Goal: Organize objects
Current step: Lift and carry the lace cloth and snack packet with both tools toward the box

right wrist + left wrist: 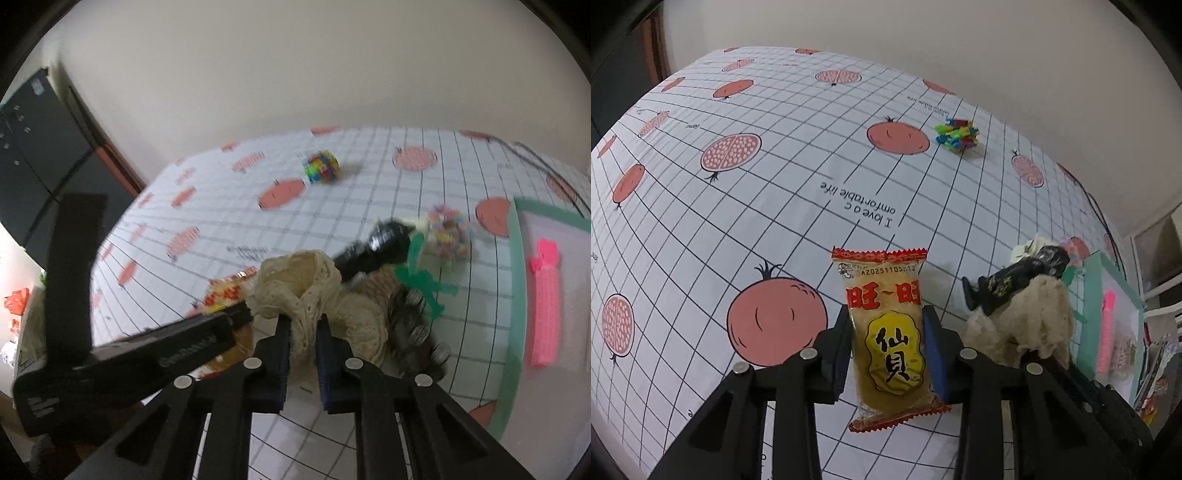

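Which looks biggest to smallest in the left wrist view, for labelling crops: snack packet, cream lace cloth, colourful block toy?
1. snack packet, held in the left gripper
2. cream lace cloth, nearly as large
3. colourful block toy, smallest

The packet and cloth sit nearest the camera, so apparent size may mislead.

— What do you see behind the table (pixel 798 206)?
— You face a plain cream wall (pixel 258 74), evenly lit.
— And to your left?
— A dark cabinet (pixel 33 147) stands beside a brown door frame (pixel 110 155).
— The table itself?
— You see a white grid cloth printed with red pomegranates.
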